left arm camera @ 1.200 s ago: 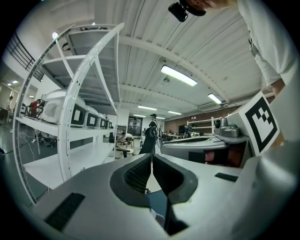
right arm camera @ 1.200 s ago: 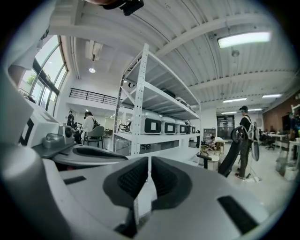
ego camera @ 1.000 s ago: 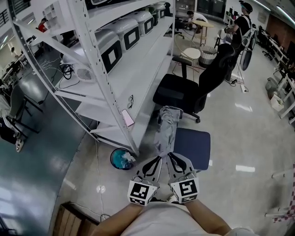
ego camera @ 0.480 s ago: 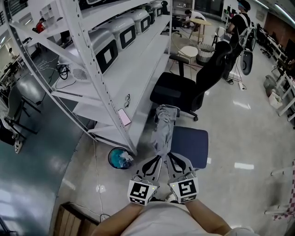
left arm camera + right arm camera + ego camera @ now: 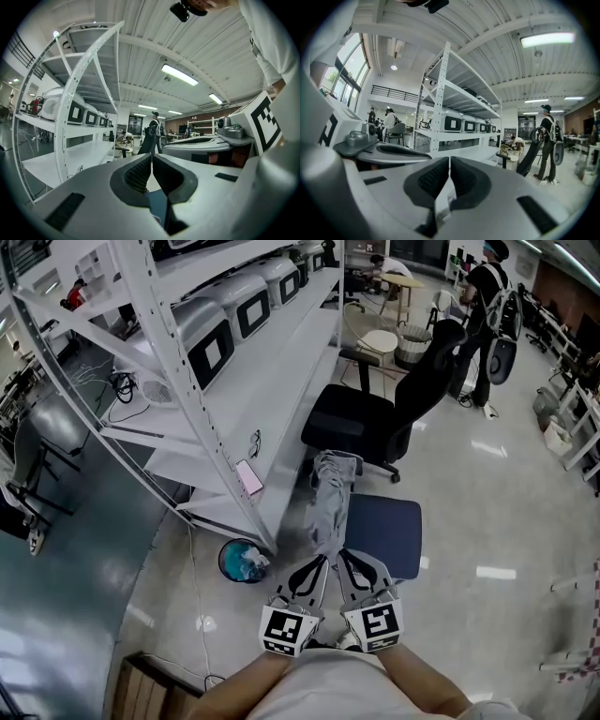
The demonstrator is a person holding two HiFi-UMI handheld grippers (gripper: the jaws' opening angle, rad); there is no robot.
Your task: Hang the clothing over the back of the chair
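- Workshop floor (image 5: 487, 493), white rack (image 5: 281, 381) at left.
- Grey clothing (image 5: 333, 502) lies along blue chair's (image 5: 389, 535) left edge.
- Left hand-held gripper (image 5: 322, 563), right hand-held gripper (image 5: 343, 557): jaws closed, tips at clothing's near end.

2 tongs (image 5: 319, 565) (image 5: 346, 561), 1 garment (image 5: 333, 502).

A robotics lab: white steel shelving (image 5: 291, 371) loaded with grey machines (image 5: 208, 338), a black office chair (image 5: 361, 423) beside it.
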